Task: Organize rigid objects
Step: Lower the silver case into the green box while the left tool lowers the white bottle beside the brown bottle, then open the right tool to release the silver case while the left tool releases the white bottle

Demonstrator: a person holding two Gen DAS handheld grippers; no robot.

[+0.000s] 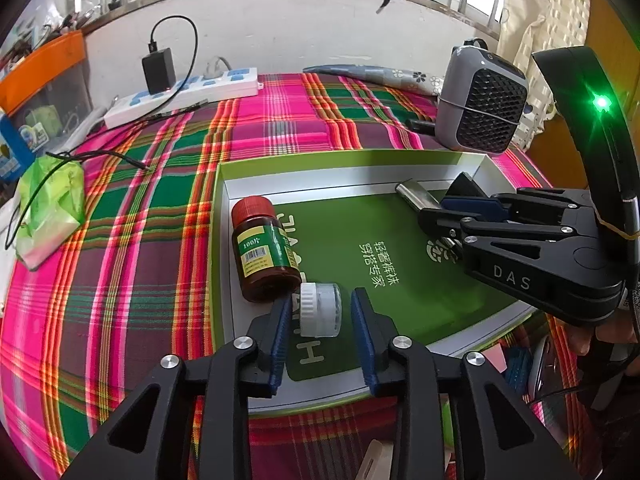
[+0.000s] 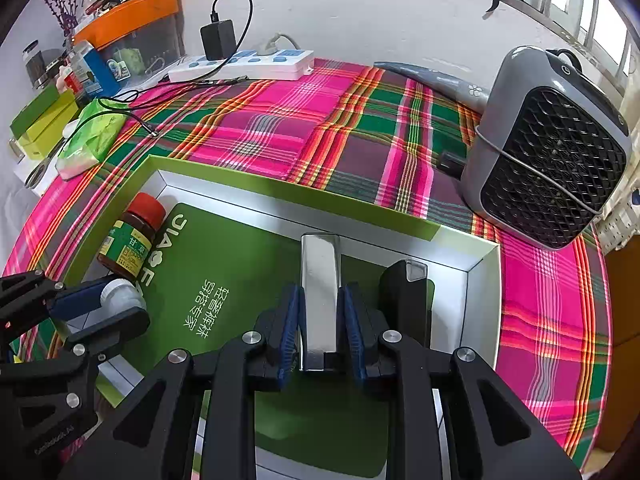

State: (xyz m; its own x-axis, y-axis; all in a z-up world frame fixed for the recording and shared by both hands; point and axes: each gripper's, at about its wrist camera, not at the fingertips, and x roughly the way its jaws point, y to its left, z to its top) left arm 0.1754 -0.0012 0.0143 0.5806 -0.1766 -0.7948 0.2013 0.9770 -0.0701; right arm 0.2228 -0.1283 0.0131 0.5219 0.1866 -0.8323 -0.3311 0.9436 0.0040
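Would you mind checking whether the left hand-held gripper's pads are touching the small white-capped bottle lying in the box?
Apart. The left wrist view shows the white-capped bottle between the left hand-held gripper's open pads, with green box floor visible on both sides.

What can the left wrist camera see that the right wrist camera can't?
Only the left wrist view shows the glowing green light on the right gripper's body. Only the right wrist view shows the yellow-green boxes and the purple twigs. Both show the brown red-capped bottle, small clear white-capped bottle, shiny silver bar and grey fan heater.
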